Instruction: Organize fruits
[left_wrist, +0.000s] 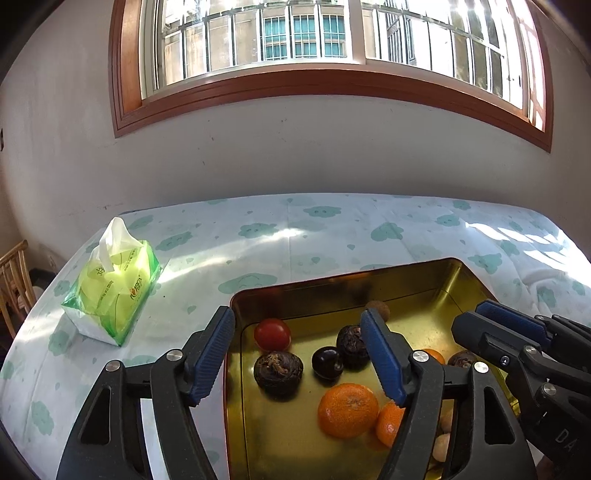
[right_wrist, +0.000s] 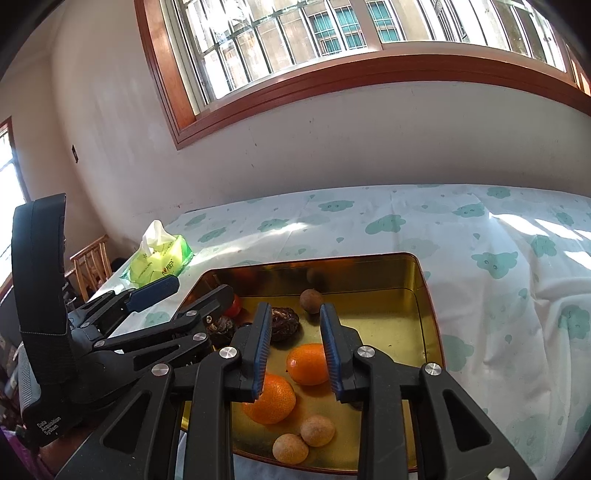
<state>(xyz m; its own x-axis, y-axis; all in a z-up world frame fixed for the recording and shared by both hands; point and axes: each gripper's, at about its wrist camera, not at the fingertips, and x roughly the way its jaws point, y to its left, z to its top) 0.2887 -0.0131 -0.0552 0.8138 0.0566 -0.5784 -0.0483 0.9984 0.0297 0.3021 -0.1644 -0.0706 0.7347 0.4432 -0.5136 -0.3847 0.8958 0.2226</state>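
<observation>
all fruits we see lie inside the shiny gold metal tray (left_wrist: 424, 273) at lower centre; left gripper (left_wrist: 306, 354) released, right gripper (right_wrist: 295, 350) nearly clenched, both empty.

Both my wrist cameras look down, close, along my fingers toward the window wall, sharing the gold tray (left_wrist: 373, 284) and tissue pack (right_wrist: 162, 260).

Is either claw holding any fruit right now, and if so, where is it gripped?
Neither. The left claw is open over the tray, and the right claw has a gap with no fruit pinched between its pads.
</observation>
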